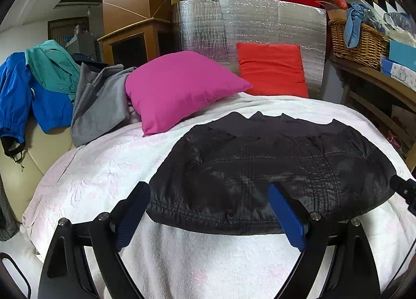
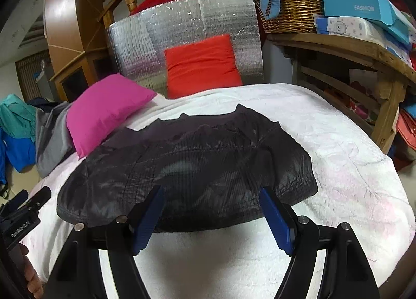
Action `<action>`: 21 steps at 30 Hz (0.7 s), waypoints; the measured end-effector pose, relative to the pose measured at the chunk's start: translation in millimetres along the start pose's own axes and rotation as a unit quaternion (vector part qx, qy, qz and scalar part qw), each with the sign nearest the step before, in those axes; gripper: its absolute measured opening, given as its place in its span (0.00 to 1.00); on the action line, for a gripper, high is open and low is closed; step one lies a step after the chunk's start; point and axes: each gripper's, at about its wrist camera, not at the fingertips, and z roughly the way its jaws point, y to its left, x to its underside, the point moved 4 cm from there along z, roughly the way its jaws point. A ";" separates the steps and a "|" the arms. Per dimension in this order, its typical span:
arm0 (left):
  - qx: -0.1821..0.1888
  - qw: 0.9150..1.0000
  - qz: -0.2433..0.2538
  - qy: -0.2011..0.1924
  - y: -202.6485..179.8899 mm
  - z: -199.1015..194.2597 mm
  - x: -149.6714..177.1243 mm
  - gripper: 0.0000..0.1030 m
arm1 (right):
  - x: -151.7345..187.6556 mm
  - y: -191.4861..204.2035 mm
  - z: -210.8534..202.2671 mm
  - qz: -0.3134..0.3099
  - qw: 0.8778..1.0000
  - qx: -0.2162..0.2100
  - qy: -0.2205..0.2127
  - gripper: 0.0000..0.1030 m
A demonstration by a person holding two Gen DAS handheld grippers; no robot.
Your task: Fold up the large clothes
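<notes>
Right, on the left wrist camera I see my left gripper (image 1: 208, 210) spread wide with nothing pinched, its fingers just over the near hem of the black jacket (image 1: 273, 169), which lies flat on the white blanket (image 1: 104, 182) near a pink pillow (image 1: 176, 88). On the right wrist camera, my right gripper (image 2: 212, 217) is likewise spread and empty above the jacket's near edge.

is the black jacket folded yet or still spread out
Partly folded: the black jacket lies flat on the white blanket as a compact block, no sleeves sticking out. Both grippers are open, off it.
</notes>
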 end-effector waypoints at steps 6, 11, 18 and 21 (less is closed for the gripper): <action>-0.001 1.000 0.002 0.005 -2.1 2.9 2.0 0.90 | 6.7 0.8 12.3 -0.005 1.000 0.015 0.023 0.76; -0.001 1.000 0.003 0.011 -5.2 5.9 3.1 0.90 | 6.8 -3.1 16.0 -0.001 0.999 0.015 0.029 0.76; -0.002 1.000 0.012 0.018 -13.2 9.8 4.0 0.90 | 3.6 -9.2 15.2 0.002 1.000 0.016 0.025 0.76; -0.001 1.000 0.016 0.021 -17.9 10.7 4.6 0.90 | 2.4 -12.2 13.3 -0.002 1.000 0.021 0.021 0.76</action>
